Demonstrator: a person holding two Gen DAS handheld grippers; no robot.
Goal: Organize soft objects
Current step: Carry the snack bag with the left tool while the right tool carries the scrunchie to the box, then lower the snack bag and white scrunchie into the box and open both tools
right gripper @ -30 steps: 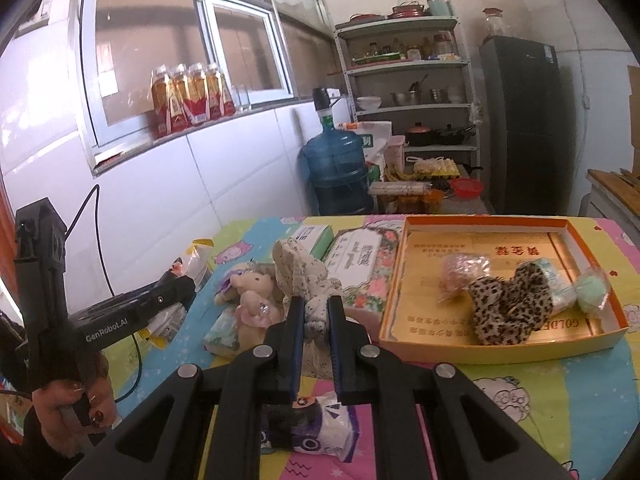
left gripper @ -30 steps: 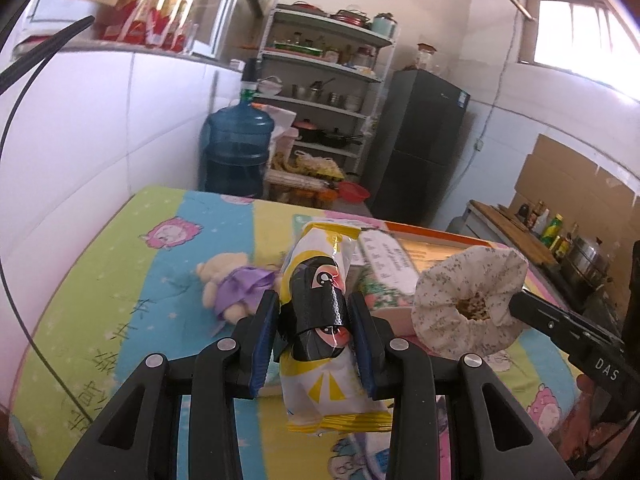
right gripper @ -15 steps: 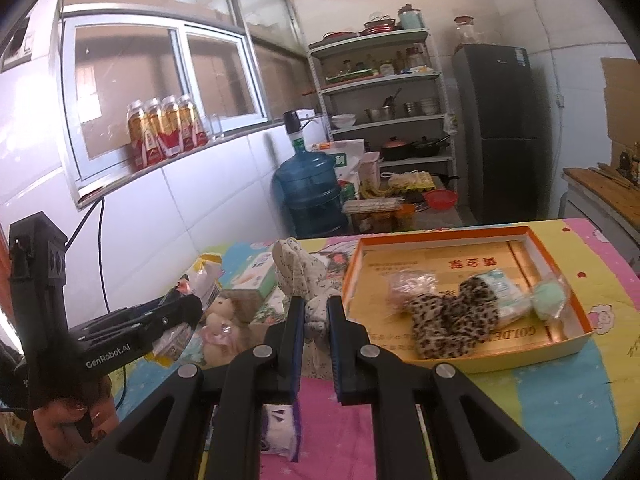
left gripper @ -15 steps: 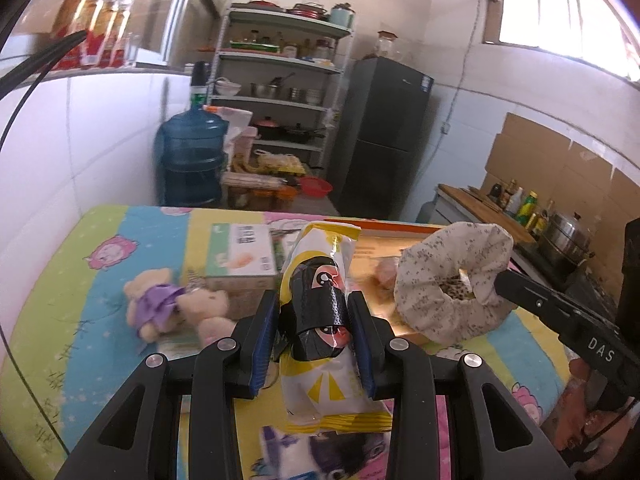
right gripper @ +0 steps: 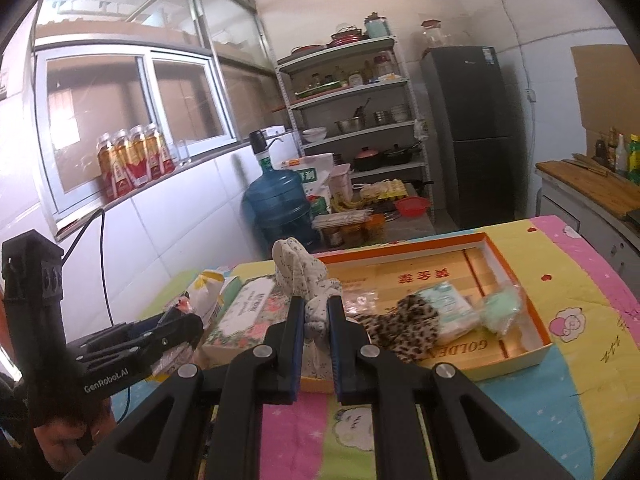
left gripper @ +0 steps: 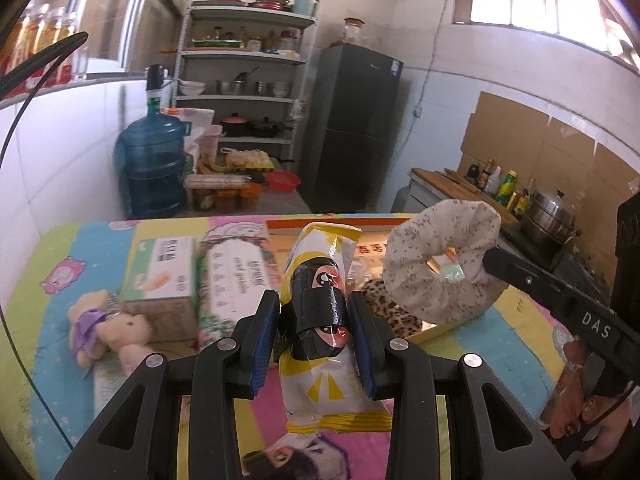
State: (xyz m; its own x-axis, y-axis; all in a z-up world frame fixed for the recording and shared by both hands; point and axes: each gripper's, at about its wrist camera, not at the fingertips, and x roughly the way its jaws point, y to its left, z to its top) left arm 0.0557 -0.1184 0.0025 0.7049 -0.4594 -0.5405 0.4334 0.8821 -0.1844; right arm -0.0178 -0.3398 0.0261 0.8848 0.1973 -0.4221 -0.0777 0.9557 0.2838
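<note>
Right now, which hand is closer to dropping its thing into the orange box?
Probably the right. The right gripper, jaws shut on the flowery scrunchie, hangs at the orange box's near edge. The left gripper, clamped on the yellow snack packet, looks farther from it, beside the tissue boxes.

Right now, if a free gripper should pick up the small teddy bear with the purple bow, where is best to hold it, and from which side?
Grip the teddy bear across its body at the purple bow, coming from above. It lies flat on the sheet, limbs spread, with a green tissue box close beside it, so a sideways approach looks crowded.
</note>
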